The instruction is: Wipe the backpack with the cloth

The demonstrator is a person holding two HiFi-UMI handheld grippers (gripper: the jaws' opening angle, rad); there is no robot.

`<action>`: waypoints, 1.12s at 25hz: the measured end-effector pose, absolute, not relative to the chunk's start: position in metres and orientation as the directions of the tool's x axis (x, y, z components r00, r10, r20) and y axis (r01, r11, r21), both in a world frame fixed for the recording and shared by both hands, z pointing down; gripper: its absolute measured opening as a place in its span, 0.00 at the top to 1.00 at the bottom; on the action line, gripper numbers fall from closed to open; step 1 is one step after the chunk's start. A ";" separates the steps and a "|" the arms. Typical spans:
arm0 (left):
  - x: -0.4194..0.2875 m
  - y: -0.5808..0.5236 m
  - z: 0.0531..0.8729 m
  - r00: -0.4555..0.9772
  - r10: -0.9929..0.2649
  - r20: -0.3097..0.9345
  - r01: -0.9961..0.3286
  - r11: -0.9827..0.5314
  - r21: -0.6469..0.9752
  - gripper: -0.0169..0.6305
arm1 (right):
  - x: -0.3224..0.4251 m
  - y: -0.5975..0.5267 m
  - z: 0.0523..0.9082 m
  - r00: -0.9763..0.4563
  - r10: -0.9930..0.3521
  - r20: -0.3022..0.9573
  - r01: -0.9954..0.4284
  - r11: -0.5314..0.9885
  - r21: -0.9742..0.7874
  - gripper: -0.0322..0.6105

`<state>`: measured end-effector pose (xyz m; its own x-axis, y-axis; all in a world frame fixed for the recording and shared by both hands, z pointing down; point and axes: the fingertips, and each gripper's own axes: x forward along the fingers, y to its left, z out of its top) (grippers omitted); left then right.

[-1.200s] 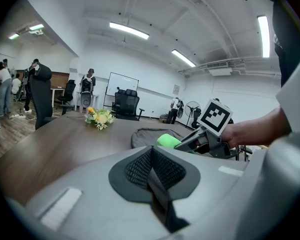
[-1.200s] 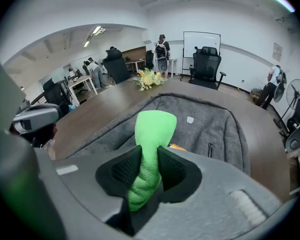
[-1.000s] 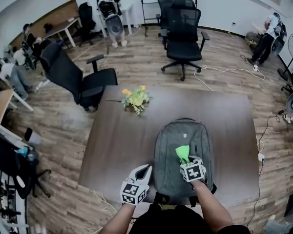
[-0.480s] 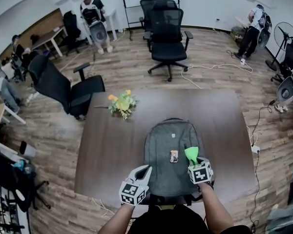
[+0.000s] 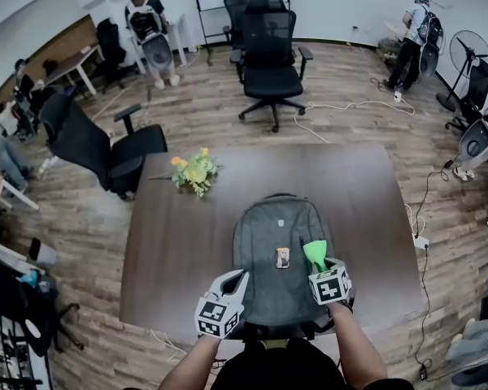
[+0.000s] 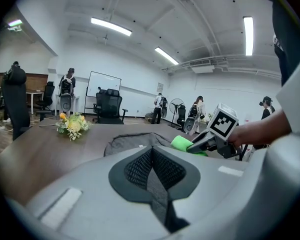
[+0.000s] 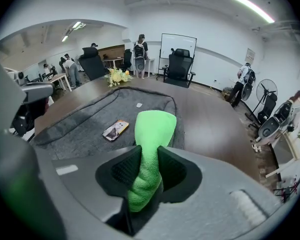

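Note:
A grey backpack (image 5: 264, 242) lies flat on the dark table (image 5: 171, 250), close to the near edge. My right gripper (image 5: 318, 266) is over its right side, shut on a bright green cloth (image 5: 315, 253) whose free end sticks out ahead. In the right gripper view the cloth (image 7: 152, 129) is pinched between the pads, above the backpack (image 7: 85, 126). A small card-like item (image 5: 283, 257) rests on the backpack left of the cloth. My left gripper (image 5: 241, 278) is shut and empty at the backpack's near left corner; its own view shows the backpack (image 6: 135, 141) ahead.
A bunch of yellow flowers (image 5: 193, 171) lies on the table's far left. Black office chairs (image 5: 268, 51) (image 5: 98, 140) stand beyond and left of the table. Cables (image 5: 342, 108) run over the floor. People stand along the back wall.
My right gripper slid right across the backpack with the cloth, uncovering the small card-like item. The left gripper has stayed put. The head view shifted slightly.

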<state>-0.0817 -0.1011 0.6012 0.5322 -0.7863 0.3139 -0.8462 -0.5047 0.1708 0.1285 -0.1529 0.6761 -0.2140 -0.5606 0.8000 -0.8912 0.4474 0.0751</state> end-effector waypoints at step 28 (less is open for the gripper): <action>-0.143 -0.052 0.624 0.323 -0.868 0.378 -0.946 -0.278 0.168 0.94 | -0.039 -0.068 0.661 -0.598 -0.324 0.733 -0.667 0.708 -0.231 0.80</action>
<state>-0.1435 -0.0520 0.6236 0.3226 -0.8677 0.3782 -0.9457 -0.2784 0.1678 -0.0392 -0.0677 0.6609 -0.5980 -0.3236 0.7332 -0.6669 0.7084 -0.2313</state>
